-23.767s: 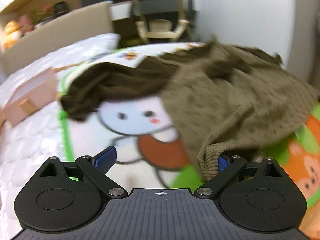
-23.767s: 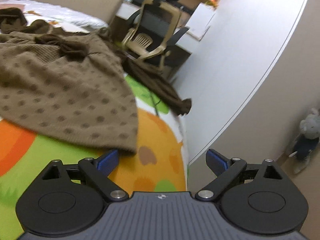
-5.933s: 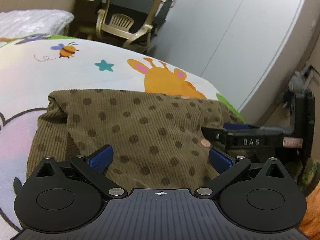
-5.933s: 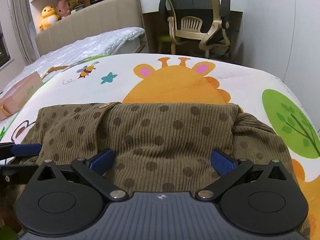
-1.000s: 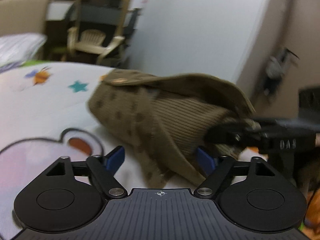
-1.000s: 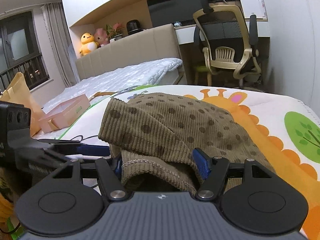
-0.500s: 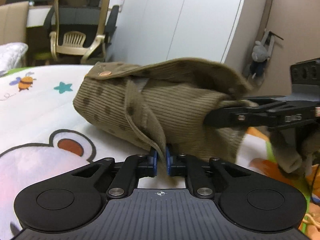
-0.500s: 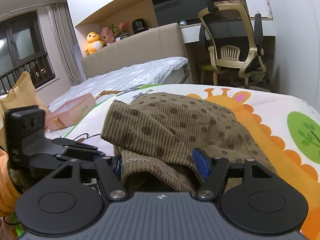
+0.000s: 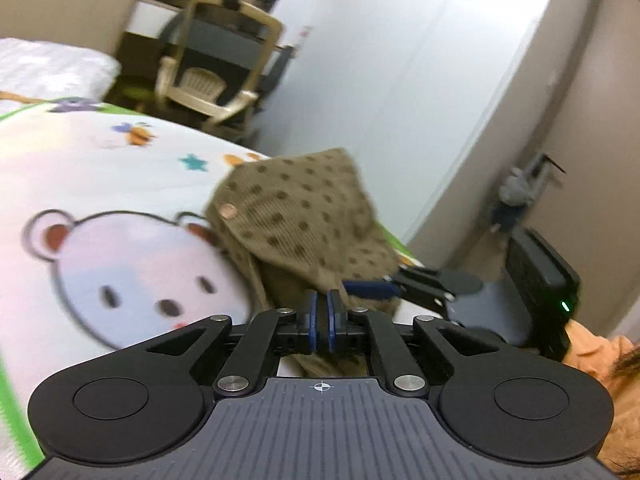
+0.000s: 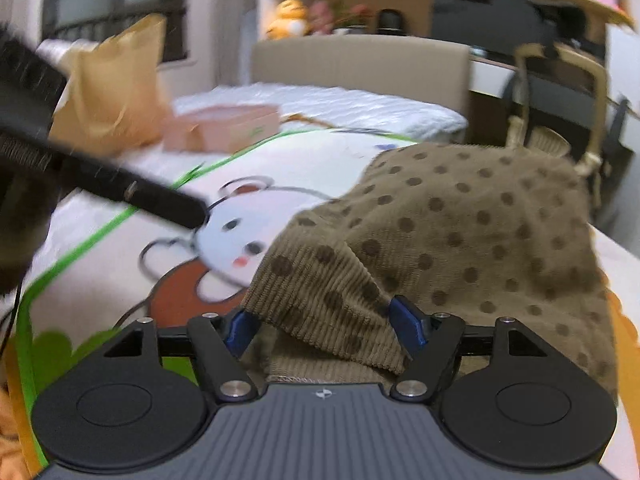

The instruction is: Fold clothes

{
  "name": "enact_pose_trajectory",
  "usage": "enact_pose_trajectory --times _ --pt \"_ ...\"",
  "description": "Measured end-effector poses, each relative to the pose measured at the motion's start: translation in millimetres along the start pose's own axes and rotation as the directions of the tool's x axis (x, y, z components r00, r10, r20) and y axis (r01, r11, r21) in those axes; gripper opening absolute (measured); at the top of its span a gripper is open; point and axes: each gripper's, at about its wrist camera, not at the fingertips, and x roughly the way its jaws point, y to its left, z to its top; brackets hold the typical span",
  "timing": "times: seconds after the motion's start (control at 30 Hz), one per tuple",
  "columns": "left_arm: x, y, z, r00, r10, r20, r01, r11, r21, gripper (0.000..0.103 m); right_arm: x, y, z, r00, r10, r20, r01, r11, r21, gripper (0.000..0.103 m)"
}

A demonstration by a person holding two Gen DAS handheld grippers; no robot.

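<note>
The left gripper (image 9: pixel 321 322) is seen with its blue pads pressed together; fabric lies directly behind and below them, but whether any of it is pinched between the pads cannot be told. The right gripper (image 10: pixel 325 326) is seen with its jaws spread part-way, a thick bundled fold of cloth filling the gap and touching both blue pads (image 10: pixel 405 322).

The cloth is an olive-brown corduroy garment with darker polka dots (image 10: pixel 460 232), folded into a bulky bundle. One round copper-coloured snap (image 9: pixel 228 210) is visible on its upper left edge in the left view. The bundle is located on a white cartoon-print play mat (image 9: pixel 100 184), beside a printed bear face (image 10: pixel 240 236).

Further out, a pink cardboard box (image 10: pixel 224 126) and a tan paper bag (image 10: pixel 116 84) are noted, and a beige-framed office chair (image 9: pixel 216 76) beyond the mat.
</note>
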Motion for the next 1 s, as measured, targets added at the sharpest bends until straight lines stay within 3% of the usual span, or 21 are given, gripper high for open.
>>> enact_pose_trajectory --times 0.13,0.23,0.3,0.47,0.57,0.63,0.73,0.77,0.9,1.0 --pt "3.6 8.3 10.5 0.999 0.051 0.019 -0.049 0.996 -0.073 0.008 -12.5 10.9 -6.8 1.000 0.025 -0.019 -0.025 0.999 -0.031 0.073" --pt "16.4 7.3 18.9 0.999 0.046 0.016 -0.044 0.994 -0.102 0.022 -31.7 4.6 -15.4 0.999 0.018 -0.027 -0.019 0.999 -0.033 0.073" --pt "24.4 1.8 24.6 0.999 0.029 0.015 -0.028 0.995 -0.091 0.025 -46.6 -7.6 -20.8 1.000 0.002 -0.021 -0.002 1.000 -0.012 0.074" --pt "47.2 -27.1 49.2 0.999 0.017 0.047 -0.017 1.000 0.008 0.059 -84.5 -59.6 -26.8 0.998 -0.055 0.039 0.049 0.988 0.145 0.079" --pt "71.4 -39.4 67.9 0.996 0.019 0.082 -0.023 0.999 0.046 0.073 -93.5 -90.2 -20.7 0.989 -0.109 0.096 0.083 0.967 0.240 0.079" --pt "94.5 -40.1 78.4 0.996 0.021 0.085 -0.025 0.999 0.046 0.076 -89.7 -105.4 -13.1 0.982 -0.144 0.122 0.109 0.959 0.262 0.079" --pt "131.3 -26.1 82.3 0.994 0.100 0.037 -0.101 0.995 0.020 0.076 -71.1 -115.6 -6.6 0.982 -0.144 0.122 0.107 0.957 0.270 0.079" --pt "142.4 -16.3 81.0 0.990 0.138 0.007 -0.137 0.990 -0.006 0.071 -62.1 -116.9 -6.3 0.985 -0.128 0.112 0.093 0.957 0.273 0.079" --pt "159.2 14.1 72.6 0.986 0.160 -0.040 -0.162 0.985 -0.066 0.061 -22.3 -107.8 -17.1 0.999 -0.036 0.006 0.033 0.963 0.266 0.079" --pt "152.5 15.1 75.8 0.988 0.149 -0.047 -0.152 0.985 -0.077 0.061 -7.5 -94.8 -22.3 0.998 -0.049 -0.036 0.056 0.971 0.233 0.083"
